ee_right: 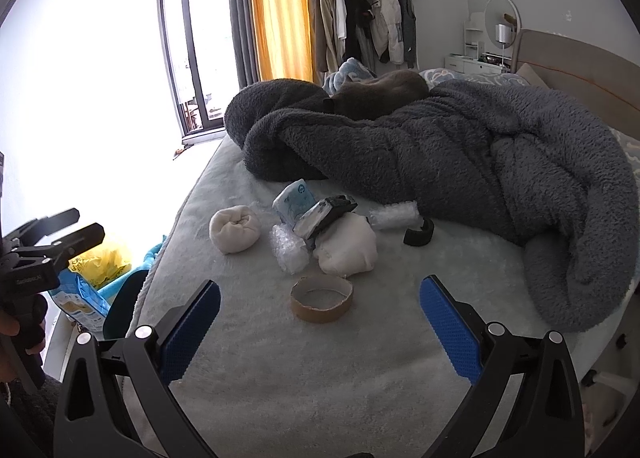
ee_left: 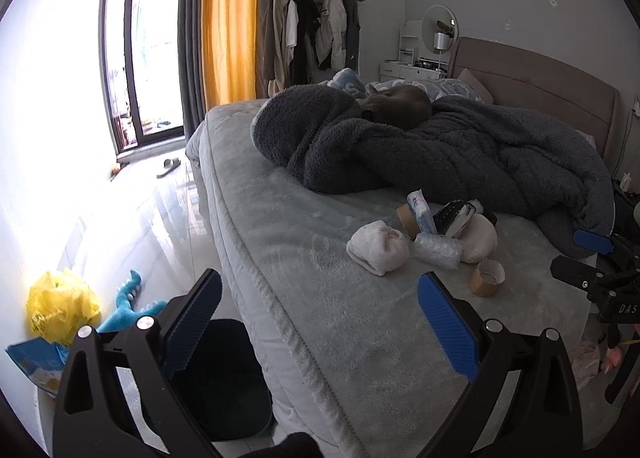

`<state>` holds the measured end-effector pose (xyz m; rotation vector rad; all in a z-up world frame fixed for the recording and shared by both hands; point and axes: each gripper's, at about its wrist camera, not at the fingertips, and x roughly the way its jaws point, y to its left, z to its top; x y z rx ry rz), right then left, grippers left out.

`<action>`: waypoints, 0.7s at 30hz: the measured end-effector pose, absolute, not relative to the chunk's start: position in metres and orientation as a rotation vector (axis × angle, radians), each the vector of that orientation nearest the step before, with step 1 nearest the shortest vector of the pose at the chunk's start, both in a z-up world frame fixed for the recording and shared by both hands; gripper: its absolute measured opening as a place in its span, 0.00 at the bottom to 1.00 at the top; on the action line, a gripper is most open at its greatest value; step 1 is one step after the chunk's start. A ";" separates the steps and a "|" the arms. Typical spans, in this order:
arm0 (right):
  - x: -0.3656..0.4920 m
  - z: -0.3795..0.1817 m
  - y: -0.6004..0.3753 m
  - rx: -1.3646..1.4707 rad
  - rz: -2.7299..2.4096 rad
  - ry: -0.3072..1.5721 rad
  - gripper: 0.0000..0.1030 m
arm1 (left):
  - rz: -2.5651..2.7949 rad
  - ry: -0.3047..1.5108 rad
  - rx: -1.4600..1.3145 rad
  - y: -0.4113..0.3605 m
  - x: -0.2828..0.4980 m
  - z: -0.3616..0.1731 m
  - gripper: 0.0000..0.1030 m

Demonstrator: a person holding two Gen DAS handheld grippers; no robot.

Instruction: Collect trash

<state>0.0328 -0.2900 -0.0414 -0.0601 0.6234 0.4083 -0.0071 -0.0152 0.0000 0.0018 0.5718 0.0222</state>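
In the left wrist view, the left gripper hangs over the edge of the bed, jaws wide apart and holding nothing. The litter sits in a heap on the bed, in front of the dark blanket: a cardboard ring nearest, a roll of bubble wrap behind it, a white sock ball to the left. A dark bin stands below the bed edge, half hidden by the gripper.

In the right wrist view, the right gripper is also spread open and empty, with the cardboard ring just ahead of it. The ring looks light, stiff and hollow; pinching one wall should do. Bubble wrap would squash and slip. What the black-and-white packet is, I cannot tell.
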 end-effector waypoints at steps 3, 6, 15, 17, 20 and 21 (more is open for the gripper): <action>0.039 -0.047 -0.285 -0.065 0.406 0.650 0.98 | 0.020 0.549 0.047 -0.020 -0.010 0.003 0.97; 0.042 -0.053 -0.282 -0.073 0.420 0.658 0.98 | -0.015 0.548 0.067 -0.022 -0.010 0.003 0.97; 0.068 -0.086 -0.272 -0.059 0.450 0.757 0.87 | -0.068 0.574 0.011 -0.012 0.003 0.005 0.96; 0.072 -0.093 -0.270 -0.056 0.454 0.772 0.84 | -0.075 0.586 0.009 -0.009 0.008 0.005 0.96; 0.079 -0.107 -0.269 -0.058 0.447 0.805 0.77 | -0.081 0.604 0.016 -0.007 0.014 0.001 0.96; 0.082 -0.110 -0.271 -0.054 0.445 0.813 0.75 | -0.093 0.612 0.011 -0.006 0.017 -0.001 0.96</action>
